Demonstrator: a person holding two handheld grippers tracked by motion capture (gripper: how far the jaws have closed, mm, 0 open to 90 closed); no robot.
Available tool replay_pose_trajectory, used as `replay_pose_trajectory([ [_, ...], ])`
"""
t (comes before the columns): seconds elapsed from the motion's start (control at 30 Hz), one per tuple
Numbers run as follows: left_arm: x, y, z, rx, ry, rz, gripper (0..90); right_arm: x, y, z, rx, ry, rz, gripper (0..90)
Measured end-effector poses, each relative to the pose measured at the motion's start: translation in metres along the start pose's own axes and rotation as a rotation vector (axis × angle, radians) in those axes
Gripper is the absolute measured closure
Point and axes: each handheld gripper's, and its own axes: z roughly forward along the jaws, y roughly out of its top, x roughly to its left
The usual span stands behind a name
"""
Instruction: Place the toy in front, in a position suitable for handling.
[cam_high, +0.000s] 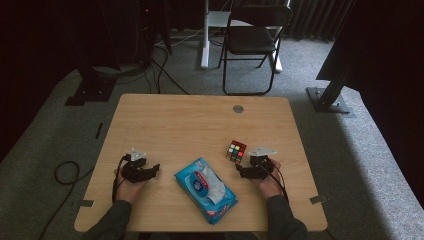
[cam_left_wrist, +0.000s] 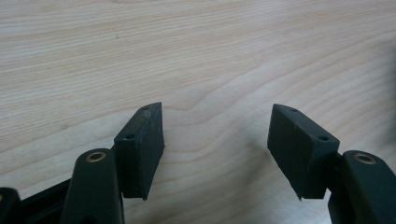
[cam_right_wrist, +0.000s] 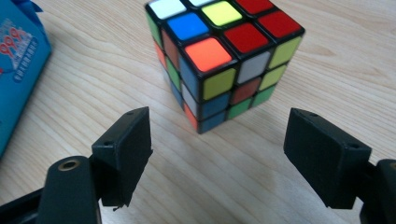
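Resting on the pale wooden table (cam_high: 200, 120), a multicoloured puzzle cube with black edges (cam_high: 236, 151) right of centre, just beyond the right gripper (cam_high: 240, 171). Seen in the right gripper view: cube (cam_right_wrist: 224, 56) standing flat on the wood, one corner turned toward the camera, just ahead of the two black jaws, spread wide with bare wood between them, touching nothing. Lying near the front middle of the table, a blue plastic pack of wet wipes (cam_high: 206, 190), flap lifted and a white wipe showing, near the cube but apart from it. Sitting low at the table's left, well apart from the cube, the left gripper (cam_high: 154, 169), jaws likewise wide and empty over bare wood (cam_left_wrist: 215, 70).
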Motion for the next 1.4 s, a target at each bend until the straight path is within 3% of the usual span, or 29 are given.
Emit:
replay_pose_trajectory([
  [0.1,-0.004,0.000,-0.003,-0.006,-0.005,0.014,36.4,0.000,0.002,0.000,0.002,-0.011,-0.010,22.0],
  [0.23,-0.011,0.002,-0.005,-0.012,0.000,0.044,36.1,-0.008,0.005,0.004,-0.023,0.008,0.009,21.8],
  [0.3,-0.012,0.001,-0.003,-0.006,-0.002,0.049,36.0,-0.014,0.004,0.011,-0.037,0.041,0.038,20.1],
  [0.43,-0.011,0.001,0.000,0.008,-0.001,0.054,36.0,-0.016,0.006,0.017,-0.032,0.056,0.030,19.8],
  [0.47,-0.011,0.001,0.001,0.008,-0.001,0.053,36.0,-0.015,0.011,0.020,-0.030,0.053,-0.003,19.8],
  [0.57,-0.010,0.001,0.001,0.004,-0.005,0.051,36.0,-0.013,0.018,0.023,-0.035,0.063,-0.025,21.2],
  [0.6,-0.010,0.001,0.001,0.002,-0.006,0.050,35.9,-0.011,0.024,0.026,-0.030,0.071,-0.048,25.6],
  [0.73,-0.010,0.001,0.001,0.000,-0.008,0.049,35.7,-0.005,0.030,0.031,-0.020,0.081,-0.069,27.9],
  [0.8,-0.010,0.001,0.002,0.002,-0.017,0.052,35.7,0.000,0.034,0.035,-0.028,0.105,-0.080,33.3],
  [0.97,-0.012,0.001,0.002,0.002,-0.024,0.062,35.7,0.009,0.042,0.047,-0.037,0.131,-0.078,33.4],
  [1.17,-0.015,0.002,0.002,-0.006,-0.029,0.074,35.7,0.022,0.054,0.058,-0.025,0.156,-0.124,33.8],
  [1.4,-0.016,0.003,0.000,-0.011,-0.029,0.081,35.7,0.036,0.064,0.069,-0.023,0.176,-0.141,33.8],
])
